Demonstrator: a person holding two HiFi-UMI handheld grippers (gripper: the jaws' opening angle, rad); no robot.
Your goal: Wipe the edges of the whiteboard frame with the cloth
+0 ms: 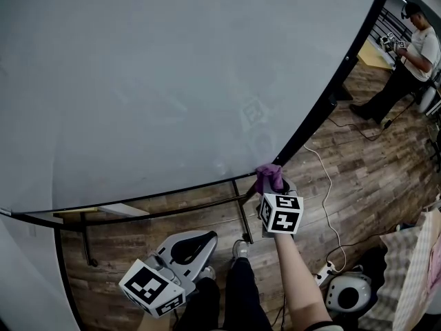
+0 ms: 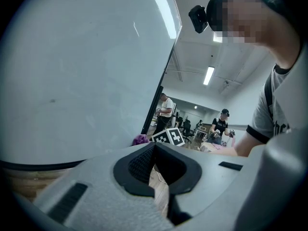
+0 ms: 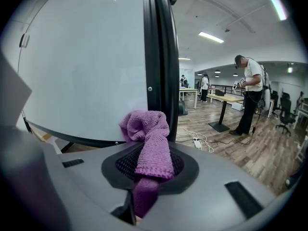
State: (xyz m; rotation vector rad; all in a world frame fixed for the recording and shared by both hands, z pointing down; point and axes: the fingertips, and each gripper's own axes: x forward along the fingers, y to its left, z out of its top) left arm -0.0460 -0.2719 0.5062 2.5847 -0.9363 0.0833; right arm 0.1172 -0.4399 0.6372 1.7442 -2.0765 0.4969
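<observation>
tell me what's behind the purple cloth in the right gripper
Behind the purple cloth, held in the right gripper, stands the whiteboard's black frame, side and bottom edges. Their corner is covered by the cloth, so contact cannot be seen.

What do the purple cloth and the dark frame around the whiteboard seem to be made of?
The cloth looks like soft knitted or terry fabric: a nubbly, looped weave shows. The frame looks like black metal or plastic, smooth with a slight sheen and a small screw; which one I cannot tell.
</observation>
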